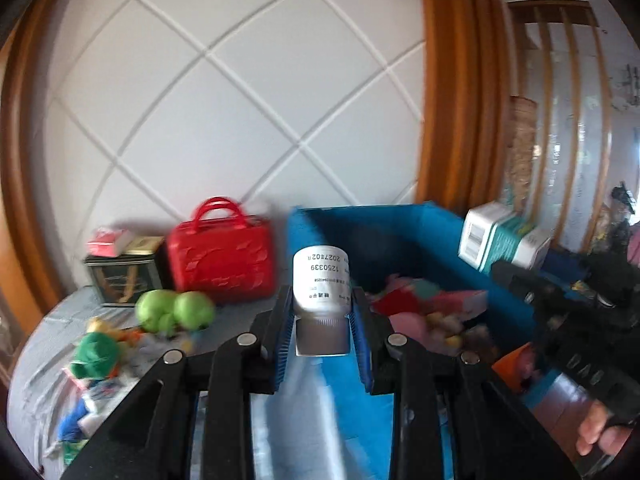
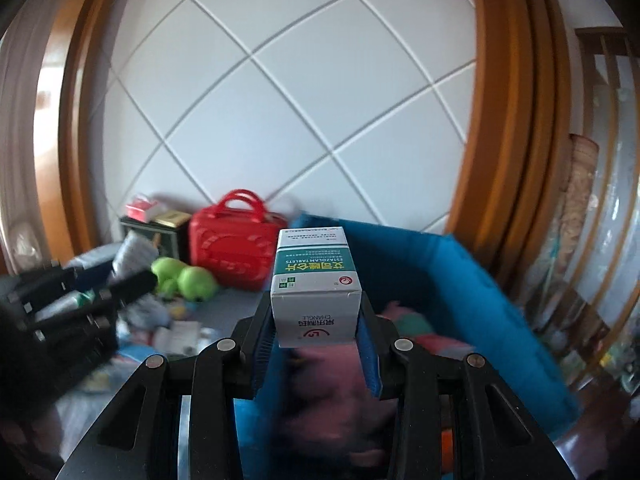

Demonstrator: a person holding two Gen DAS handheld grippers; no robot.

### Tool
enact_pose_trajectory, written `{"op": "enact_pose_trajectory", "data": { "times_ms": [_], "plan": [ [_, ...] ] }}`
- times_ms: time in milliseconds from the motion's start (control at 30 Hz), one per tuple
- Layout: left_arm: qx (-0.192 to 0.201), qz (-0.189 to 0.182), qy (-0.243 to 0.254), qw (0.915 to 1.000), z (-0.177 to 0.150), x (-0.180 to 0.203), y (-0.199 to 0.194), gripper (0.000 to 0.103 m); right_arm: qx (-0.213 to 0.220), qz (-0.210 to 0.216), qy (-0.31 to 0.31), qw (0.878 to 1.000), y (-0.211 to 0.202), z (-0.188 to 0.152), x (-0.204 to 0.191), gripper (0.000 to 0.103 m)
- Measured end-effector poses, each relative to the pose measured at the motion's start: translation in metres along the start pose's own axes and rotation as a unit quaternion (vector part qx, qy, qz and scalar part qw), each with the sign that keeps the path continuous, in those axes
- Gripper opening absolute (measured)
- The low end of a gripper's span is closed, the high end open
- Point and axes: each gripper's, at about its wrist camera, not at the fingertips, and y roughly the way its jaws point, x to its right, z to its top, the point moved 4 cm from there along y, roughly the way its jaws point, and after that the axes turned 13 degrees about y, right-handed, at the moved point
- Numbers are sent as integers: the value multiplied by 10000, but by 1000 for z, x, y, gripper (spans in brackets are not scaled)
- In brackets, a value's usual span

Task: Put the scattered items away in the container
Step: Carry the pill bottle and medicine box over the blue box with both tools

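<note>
Above the blue bin [image 1: 404, 220], the left gripper [image 1: 322, 320] clamps a light, rigid, probably slippery white bottle [image 1: 320, 284] near its cap, while the right gripper [image 2: 316, 320] pinches a light, crushable cardboard pill box [image 2: 314, 280] by its sides.

Bright daylight, heavy motion blur, fisheye bending, dark vignetted corners.
</note>
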Motion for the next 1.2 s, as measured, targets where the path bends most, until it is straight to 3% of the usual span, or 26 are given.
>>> {"op": "enact_pose_trajectory", "data": {
  "times_ms": [100,200,400,533,733,900,1000,1067,1200],
  "plan": [
    [-182,-307,148,9993,25,42,25,27,-70,-163,-92,9998,7,5,58,37],
    [-734,-838,98,9937,47,80,59,27,-217,-286,-189,9992,21,14,101,37],
    [-2210,-1759,-452,9582,69,131,133,27,-568,-402,-415,9967,64,30,165,37],
    [-2528,-1604,-535,9526,83,146,172,27,-631,-178,-315,9974,90,51,182,37],
    [-2835,-1160,-532,9504,69,148,248,27,-1366,251,191,9901,165,58,198,37],
    [-3291,-1077,-779,9349,22,140,309,27,-1915,107,380,9807,233,35,211,37],
    [-3679,-1000,-584,9226,0,138,324,27,-2151,26,344,9760,262,14,218,37],
    [-3658,-939,-622,9239,-3,134,324,27,-2328,31,419,9716,275,1,222,37],
    [-3720,-1140,-817,9176,-7,134,328,27,-2842,43,432,9578,291,-24,227,37]
  ]
}}
